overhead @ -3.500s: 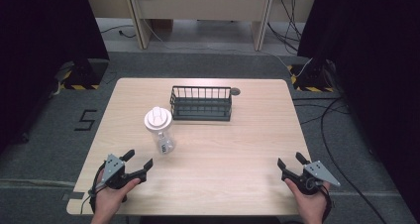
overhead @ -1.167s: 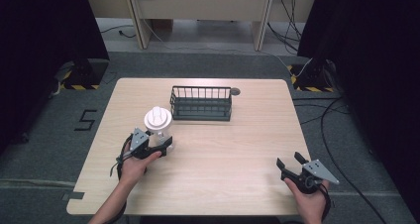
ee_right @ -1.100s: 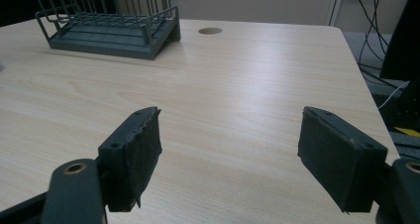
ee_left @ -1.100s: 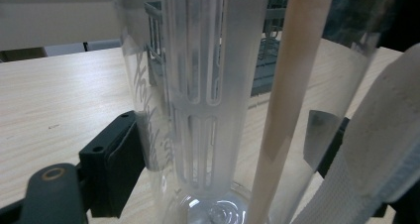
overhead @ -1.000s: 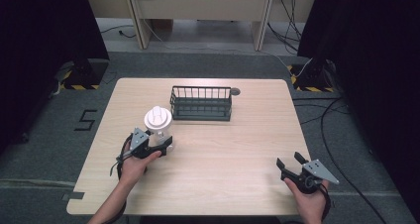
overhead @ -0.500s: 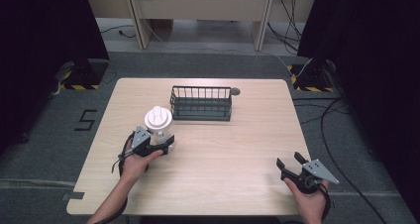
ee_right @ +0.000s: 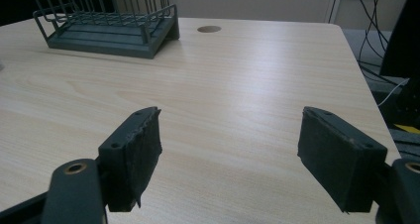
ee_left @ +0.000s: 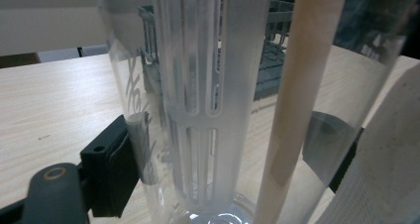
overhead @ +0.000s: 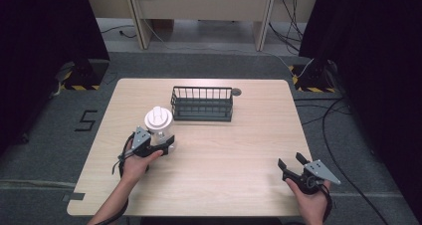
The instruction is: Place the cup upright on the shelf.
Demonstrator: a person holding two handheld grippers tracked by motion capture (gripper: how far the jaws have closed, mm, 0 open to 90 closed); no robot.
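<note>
A clear bottle (overhead: 160, 130) with a white lid stands upright at the left of the table (overhead: 224, 185). My left gripper (overhead: 162, 137) reaches around its lower body; its jaws have just been closing with the bottle between them. In the left gripper view the bottle (ee_left: 213, 110) stands very close, with a white slotted insert (ee_left: 198, 135) inside. One pad (ee_left: 116, 169) lies against its left wall and the other shows through the glass on the right. My right gripper (overhead: 290, 160) rests open near the front right edge, with bare table between its pads (ee_right: 136, 154).
A dark wire basket (overhead: 201, 104) stands behind the bottle at mid table, also seen ahead of the right gripper as the basket (ee_right: 104, 21). A round cable hole (overhead: 236, 91) lies beside it. Cables run over the floor (overhead: 343, 110) at the right.
My left gripper came forward from the front left edge to the bottle, and its jaws have narrowed around it. The bottle and my right gripper have stayed put.
</note>
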